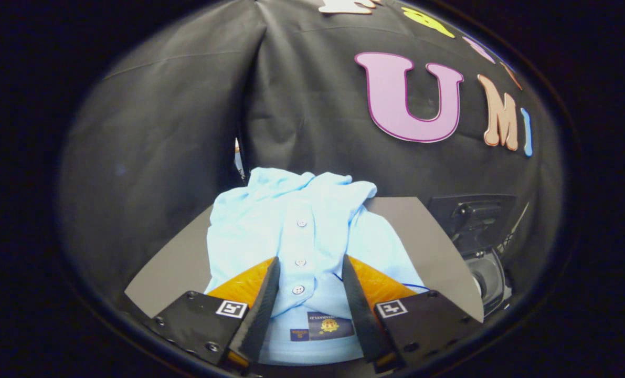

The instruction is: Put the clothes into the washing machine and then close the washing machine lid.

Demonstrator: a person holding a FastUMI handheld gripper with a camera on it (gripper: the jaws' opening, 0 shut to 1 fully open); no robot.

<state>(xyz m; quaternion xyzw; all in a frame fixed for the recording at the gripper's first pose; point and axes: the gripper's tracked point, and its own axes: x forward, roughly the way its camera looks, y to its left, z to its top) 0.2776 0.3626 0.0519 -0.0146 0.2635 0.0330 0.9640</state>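
Shirt (302, 236), a light blue buttoned cotton polo, lay crumpled on the grey flat worktop (422, 236), reaching its far edge. Gripper (310, 273) fingers stood apart over its button placket, collar label between them. Dark washing machine (483, 247) sat off the worktop's right edge.

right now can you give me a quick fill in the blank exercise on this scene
1. The shirt is light ____.
2. The shirt lies on a ____ table.
3. The gripper is ____, with the shirt's button placket between its fingers.
4. The washing machine sits to the ____ of the shirt.

Missing words: blue; grey; open; right
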